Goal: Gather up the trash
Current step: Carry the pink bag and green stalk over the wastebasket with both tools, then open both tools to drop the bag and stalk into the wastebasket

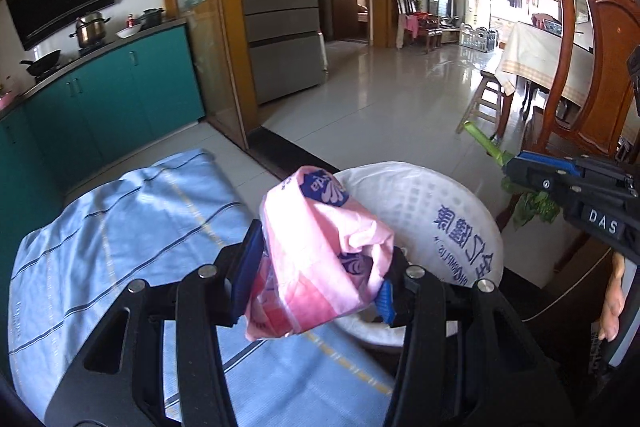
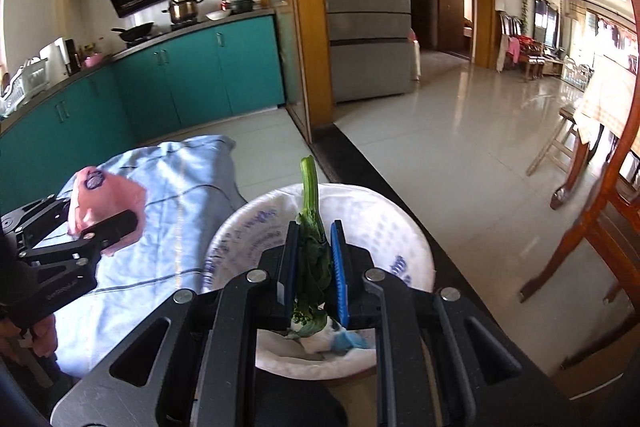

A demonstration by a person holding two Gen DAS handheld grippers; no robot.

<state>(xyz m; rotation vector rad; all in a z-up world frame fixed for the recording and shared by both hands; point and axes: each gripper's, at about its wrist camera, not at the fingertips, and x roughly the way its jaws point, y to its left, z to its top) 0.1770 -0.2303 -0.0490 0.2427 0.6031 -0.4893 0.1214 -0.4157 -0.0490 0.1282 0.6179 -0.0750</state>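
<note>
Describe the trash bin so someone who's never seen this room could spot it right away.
Find the blue striped cloth spread in front of the teal cabinets. Just right of it, by a dark floor strip, stands the bin. It is round, lined with a white bag with blue print, the only open container here.

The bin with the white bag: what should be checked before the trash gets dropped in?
1. Left gripper holds the pink wrapper: ok.
2. Right gripper holds the green stalk: ok.
3. Bin mouth open, white bag lining it: ok.
4. Stalk over the bin mouth, as the right wrist view shows: ok.
5. Wrapper over the bin mouth: cannot tell; it looks nearer the blue cloth.
6. Room left in the bin: ok, only a little trash shows at the bottom.
</note>
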